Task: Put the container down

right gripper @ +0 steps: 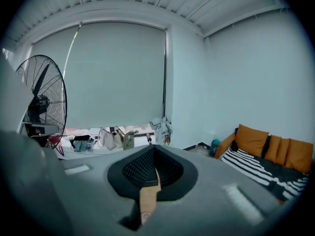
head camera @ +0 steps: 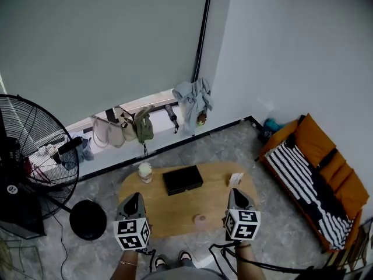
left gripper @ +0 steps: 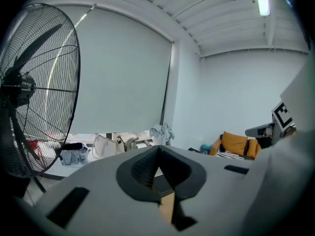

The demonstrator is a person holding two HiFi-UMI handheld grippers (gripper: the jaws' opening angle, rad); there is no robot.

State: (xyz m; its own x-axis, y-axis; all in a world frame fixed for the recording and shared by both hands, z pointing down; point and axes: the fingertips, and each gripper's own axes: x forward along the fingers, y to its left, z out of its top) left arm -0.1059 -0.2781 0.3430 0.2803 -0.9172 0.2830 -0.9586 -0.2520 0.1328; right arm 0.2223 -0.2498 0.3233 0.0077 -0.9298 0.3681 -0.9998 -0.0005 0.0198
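With the jar (head camera: pixel 145 171) standing at the far left edge of the tabletop (head camera: pixel 175 214), the left gripper (head camera: pixel 134 196) and right gripper (head camera: pixel 235 192) hovered empty, jaws closed, so the set-down looked finished, needing no further move.

No legible text or signs.

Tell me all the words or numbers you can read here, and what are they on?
No text can be read anywhere.
Round sticker on the fan: too small to read.
The small white card: too blurred to tell any print.
Cubes on the left gripper and right gripper: black-and-white square patterns, no letters.
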